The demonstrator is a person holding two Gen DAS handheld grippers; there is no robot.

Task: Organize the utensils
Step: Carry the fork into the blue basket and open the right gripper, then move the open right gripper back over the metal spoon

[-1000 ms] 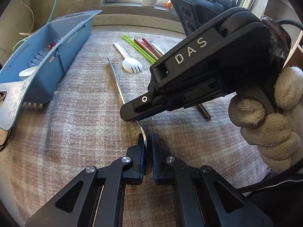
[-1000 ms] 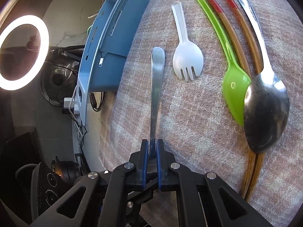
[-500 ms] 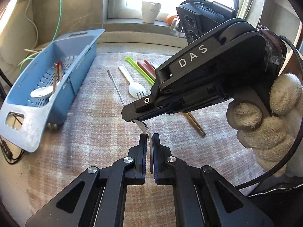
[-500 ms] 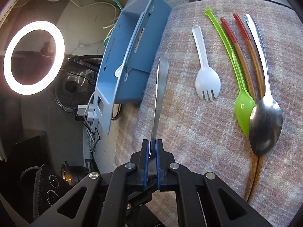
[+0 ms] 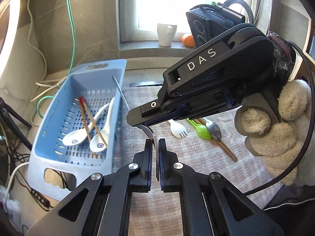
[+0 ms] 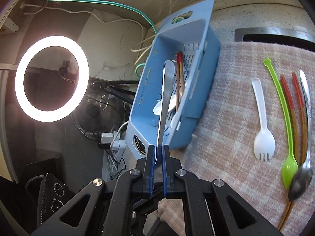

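- The left claw [image 5: 155, 143] is clamped on the curved end of a metal utensil [image 5: 120, 92].
- The right claw [image 6: 157, 153] is clamped on the same utensil's [image 6: 165, 98] stem, so it hangs off the cloth [image 6: 226, 118], handle tip over the blue basket [image 5: 59, 118].
- In the basket: two white spoons [image 5: 78, 137] and chopsticks [image 5: 84, 118].
- Right of the basket, on the cloth: a white spork [image 6: 262, 129], green spoon [image 6: 283, 122], chopsticks and steel spoon [image 6: 305, 157].

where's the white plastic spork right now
In the right wrist view, the white spork lies on the checked cloth, between the blue basket and the green spoon.
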